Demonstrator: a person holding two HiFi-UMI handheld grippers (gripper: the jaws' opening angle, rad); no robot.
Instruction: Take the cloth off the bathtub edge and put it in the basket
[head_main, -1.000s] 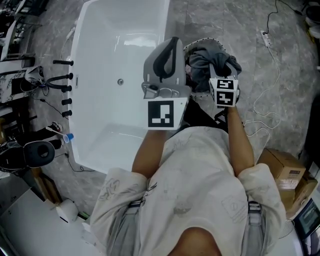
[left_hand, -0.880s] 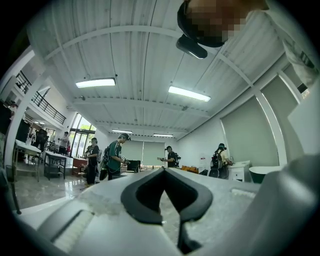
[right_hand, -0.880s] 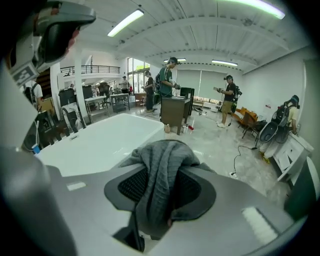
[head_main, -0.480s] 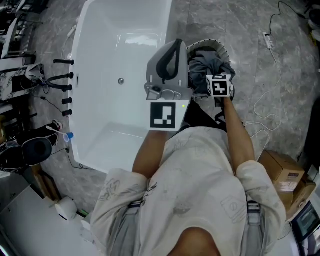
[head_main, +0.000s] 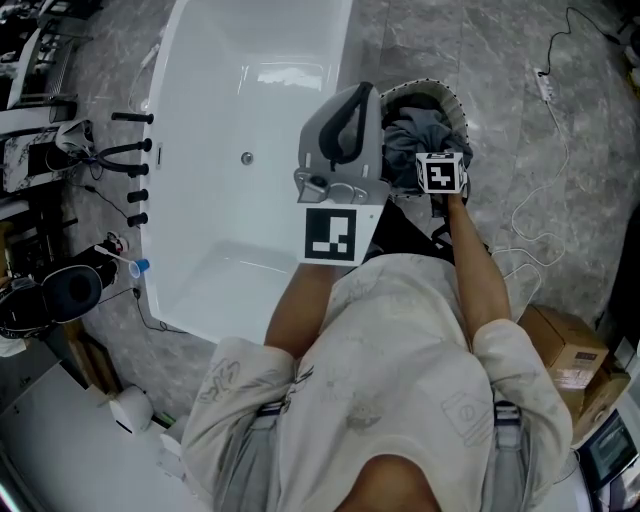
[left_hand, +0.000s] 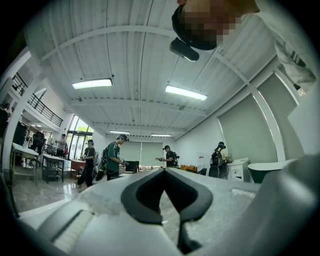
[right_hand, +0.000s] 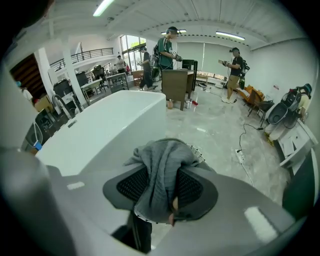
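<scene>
The grey cloth (head_main: 415, 130) hangs bunched inside the round basket (head_main: 456, 107), which stands on the floor against the right side of the white bathtub (head_main: 240, 120). My right gripper (head_main: 428, 150) points down into the basket and is shut on the cloth. In the right gripper view the cloth (right_hand: 162, 170) drapes over and between the dark pads (right_hand: 192, 187), hiding most of the basket (right_hand: 199, 154). My left gripper (head_main: 350, 92) is held high over the tub's right rim, pointing level, its jaws shut with nothing between them (left_hand: 162, 170).
Black tap fittings (head_main: 135, 175) line the tub's left side, with a blue cup (head_main: 138, 267) beside them. A power strip and white cable (head_main: 545, 85) lie on the marble floor at right, cardboard boxes (head_main: 565, 345) nearer. Several people stand far off (right_hand: 167, 47).
My right gripper has gone down with the cloth, from above the basket to inside it. The left gripper has stayed where it was.
</scene>
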